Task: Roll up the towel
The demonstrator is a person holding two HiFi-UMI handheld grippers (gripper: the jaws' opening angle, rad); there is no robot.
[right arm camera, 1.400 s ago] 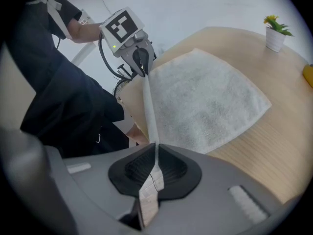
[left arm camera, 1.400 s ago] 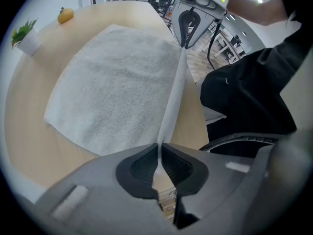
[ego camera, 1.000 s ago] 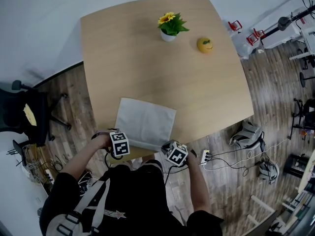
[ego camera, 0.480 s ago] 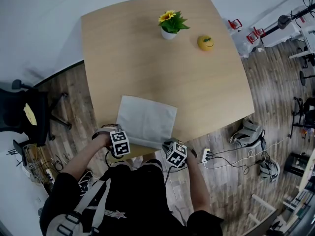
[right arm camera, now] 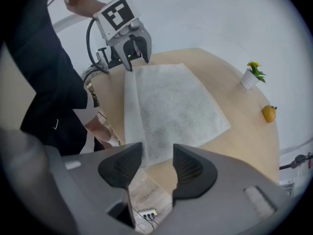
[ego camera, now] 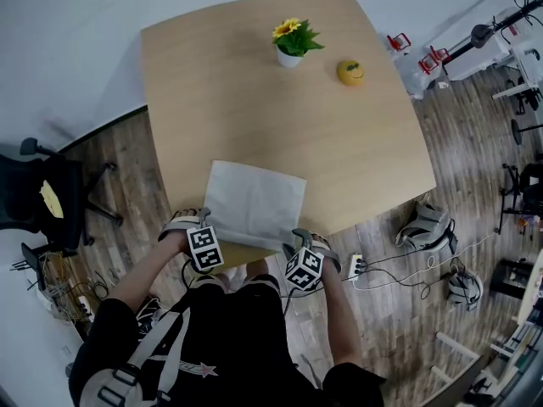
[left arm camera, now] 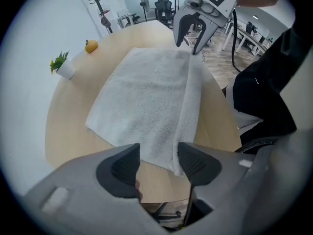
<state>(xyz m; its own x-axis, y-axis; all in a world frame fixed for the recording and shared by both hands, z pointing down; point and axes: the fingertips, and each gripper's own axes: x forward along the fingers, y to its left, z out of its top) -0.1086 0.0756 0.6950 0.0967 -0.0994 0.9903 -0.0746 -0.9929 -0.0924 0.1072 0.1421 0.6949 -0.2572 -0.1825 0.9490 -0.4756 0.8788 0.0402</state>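
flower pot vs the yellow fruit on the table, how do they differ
The flower pot is white with green leaves and a yellow bloom; the yellow fruit is one plain round ball with a small dark mark on top. The flower pot stands taller than the yellow fruit. In the head view the flower pot sits left of the yellow fruit. Both rest on the table, apart from each other, far from the towel.

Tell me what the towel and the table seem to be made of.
Towel: white terry cloth, likely cotton; nubby matte pile, limp folded edge.
Table: pale wood or wood-look laminate, which is unclear; smooth, low-sheen top with faint straight grain.
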